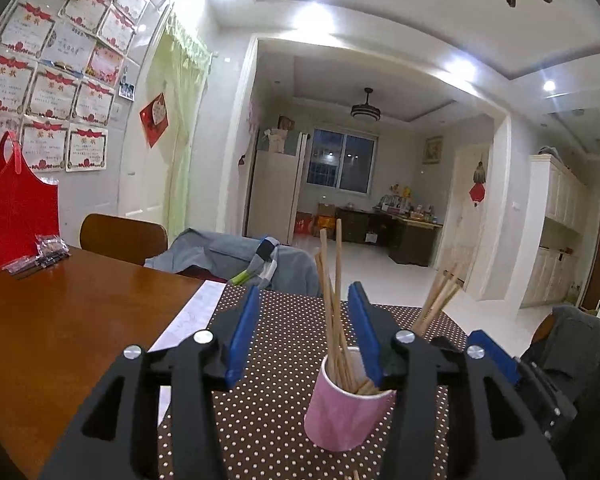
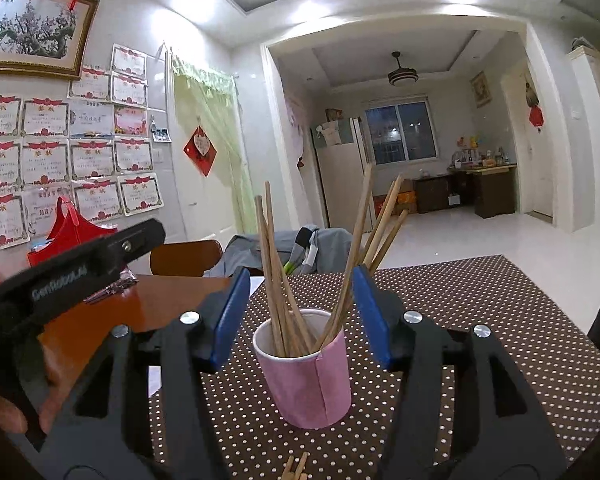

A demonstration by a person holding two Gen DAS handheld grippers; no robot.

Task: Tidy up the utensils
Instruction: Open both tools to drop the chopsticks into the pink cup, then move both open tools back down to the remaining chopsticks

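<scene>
Standing mid-mat, pink cup [image 2: 306,376], chopsticks [image 2: 278,276] splayed

Chopsticks [image 2: 278,280] standing in cup [image 2: 312,384], cup on dotted mat [image 2: 480,320], bag [image 1: 16,216] far left on table [image 1: 60,320]

A polished wooden desk [image 1: 72,320] carries a brown polka-dot mat [image 2: 480,320], with a pink cup [image 2: 306,380] of chopsticks [image 2: 276,264] standing on it between the right jaws; a red bag [image 1: 16,220] sits far left.
</scene>
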